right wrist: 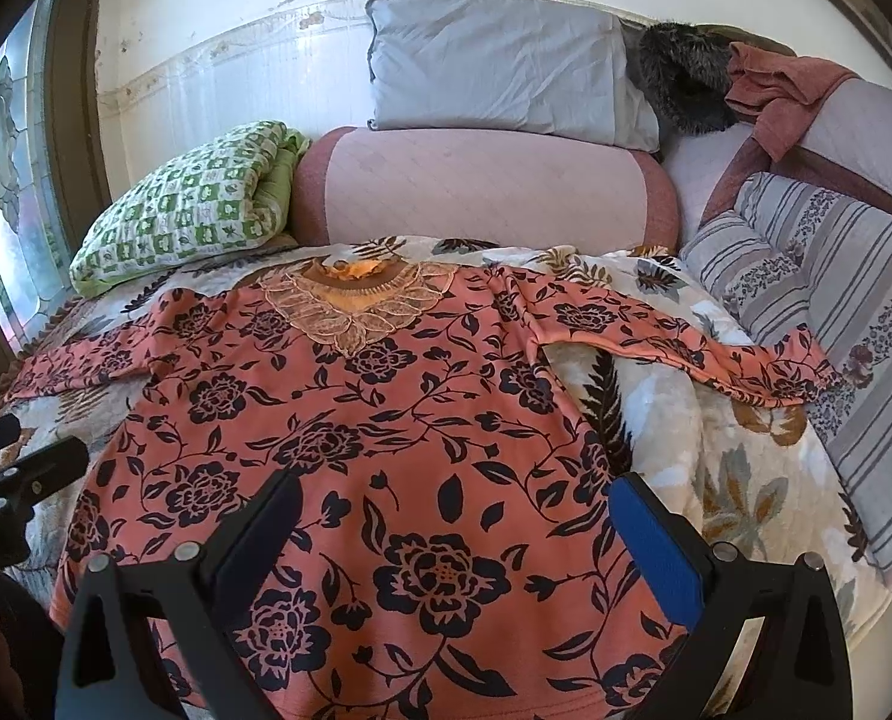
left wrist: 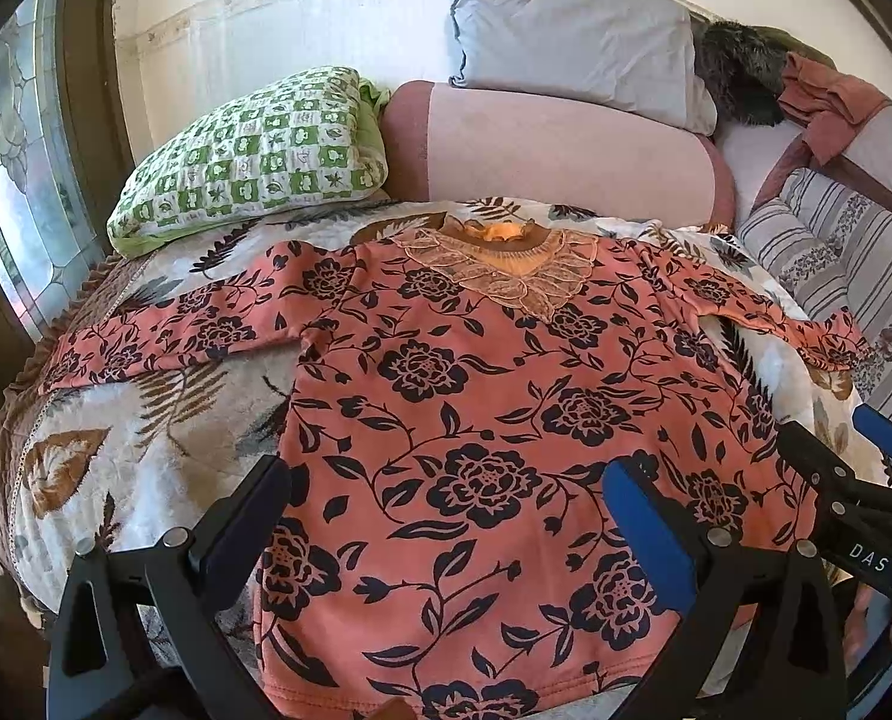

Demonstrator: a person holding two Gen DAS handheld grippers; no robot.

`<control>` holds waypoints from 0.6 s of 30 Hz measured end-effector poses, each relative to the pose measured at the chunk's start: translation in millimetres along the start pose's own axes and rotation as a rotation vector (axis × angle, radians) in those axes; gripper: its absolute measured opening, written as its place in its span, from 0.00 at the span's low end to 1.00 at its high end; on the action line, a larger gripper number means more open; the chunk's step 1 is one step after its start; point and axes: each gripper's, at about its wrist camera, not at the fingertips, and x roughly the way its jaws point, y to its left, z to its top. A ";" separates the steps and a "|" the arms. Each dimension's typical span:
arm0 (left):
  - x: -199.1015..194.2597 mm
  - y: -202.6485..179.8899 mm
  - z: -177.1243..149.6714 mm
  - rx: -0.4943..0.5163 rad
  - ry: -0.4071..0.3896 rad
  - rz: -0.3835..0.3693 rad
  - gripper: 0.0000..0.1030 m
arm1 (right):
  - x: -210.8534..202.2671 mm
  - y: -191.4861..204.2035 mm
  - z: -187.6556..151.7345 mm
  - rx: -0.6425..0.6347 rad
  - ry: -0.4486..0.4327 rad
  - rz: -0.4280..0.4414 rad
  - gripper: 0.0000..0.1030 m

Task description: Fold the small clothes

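Orange-pink top (left wrist: pixel 506 420) with black flower-and-vine print, lace collar at the neck. Lies flat, front up, on the leaf-patterned bedspread (left wrist: pixel 146 468). Neck toward the far edge, hem at the near edge. Both long sleeves spread outward toward left and right edges.

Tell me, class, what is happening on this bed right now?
A person holds a gripper in each hand above an orange floral top spread flat on a leaf-patterned blanket, both sleeves out to the sides. The left gripper and right gripper hang open over the hem end, gripping nothing. No fold has been made yet.
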 end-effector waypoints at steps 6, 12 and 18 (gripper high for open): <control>0.8 -1.1 -0.5 0.000 0.001 0.001 1.00 | -0.2 -0.8 1.3 0.001 -0.002 0.001 1.00; 0.9 -1.6 -0.4 0.001 0.000 0.002 1.00 | -0.5 -0.1 2.4 -0.002 -0.005 0.001 1.00; 1.9 -2.8 -0.6 0.003 0.001 0.003 1.00 | 0.1 0.1 3.1 -0.003 -0.004 0.003 1.00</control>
